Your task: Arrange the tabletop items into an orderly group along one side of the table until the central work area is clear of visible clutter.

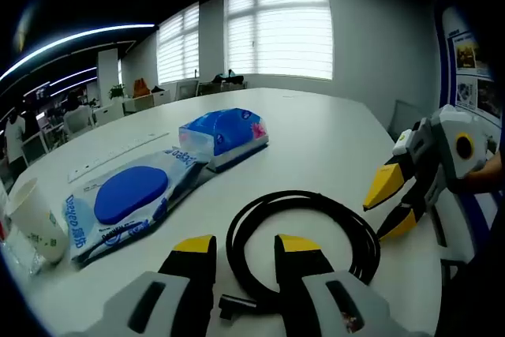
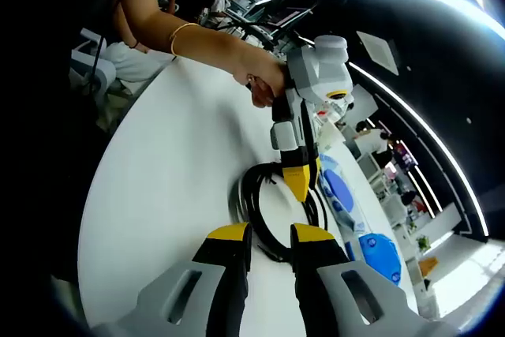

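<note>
Both grippers hover with fingers parted, gripping nothing: left gripper (image 1: pixel 245 244) and right gripper (image 1: pixel 392 202) flank the coiled black cable (image 1: pixel 304 242) on the white surface (image 1: pixel 316 140)

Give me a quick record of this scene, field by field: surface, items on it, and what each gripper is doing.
surface: white table
cable: black coiled cable, just ahead of both grippers
wipes: flat wipes pack with blue lid, beside blue tissue pack
cup: paper cup at table edge
left gripper: open, empty, at cable
right gripper: open, empty, facing cable
</note>
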Demonstrator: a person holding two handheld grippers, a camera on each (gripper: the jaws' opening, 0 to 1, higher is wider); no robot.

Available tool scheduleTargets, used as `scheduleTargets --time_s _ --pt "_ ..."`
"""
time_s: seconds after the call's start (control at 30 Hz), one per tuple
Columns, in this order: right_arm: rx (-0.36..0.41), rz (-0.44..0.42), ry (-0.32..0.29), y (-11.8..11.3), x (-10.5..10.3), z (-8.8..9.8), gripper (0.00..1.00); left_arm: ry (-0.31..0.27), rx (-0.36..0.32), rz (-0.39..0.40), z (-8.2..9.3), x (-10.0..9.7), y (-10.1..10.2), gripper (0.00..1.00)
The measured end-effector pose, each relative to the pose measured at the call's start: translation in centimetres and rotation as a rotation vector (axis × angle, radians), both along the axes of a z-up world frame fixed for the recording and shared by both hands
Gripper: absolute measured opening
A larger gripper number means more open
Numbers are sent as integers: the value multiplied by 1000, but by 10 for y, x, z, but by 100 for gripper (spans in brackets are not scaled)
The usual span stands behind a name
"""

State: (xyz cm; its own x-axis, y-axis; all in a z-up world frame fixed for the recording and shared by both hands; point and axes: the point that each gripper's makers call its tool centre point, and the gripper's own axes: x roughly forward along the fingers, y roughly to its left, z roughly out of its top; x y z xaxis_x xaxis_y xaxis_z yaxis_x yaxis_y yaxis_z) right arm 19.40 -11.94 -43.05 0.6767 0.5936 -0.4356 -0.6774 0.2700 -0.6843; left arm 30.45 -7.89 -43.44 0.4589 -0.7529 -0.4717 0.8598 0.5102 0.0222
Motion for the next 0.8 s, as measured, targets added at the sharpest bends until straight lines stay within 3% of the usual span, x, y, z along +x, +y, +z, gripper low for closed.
scheduleTargets --time_s 0.23,0.37,0.6,0.8 --pt "7 1 13 2 4 -7 13 21 -14 -14 -4 -2 -1 24" --pt "-7 26 5 5 3 -12 7 4 -32 -22 -2 0 -3 20" --pt "-6 40 -7 6 4 -12 6 -23 -38 -10 -1 6 1 10" --pt "-18 42 -10 9 4 -11 5 -42 -44 -18 2 8 -1 6"
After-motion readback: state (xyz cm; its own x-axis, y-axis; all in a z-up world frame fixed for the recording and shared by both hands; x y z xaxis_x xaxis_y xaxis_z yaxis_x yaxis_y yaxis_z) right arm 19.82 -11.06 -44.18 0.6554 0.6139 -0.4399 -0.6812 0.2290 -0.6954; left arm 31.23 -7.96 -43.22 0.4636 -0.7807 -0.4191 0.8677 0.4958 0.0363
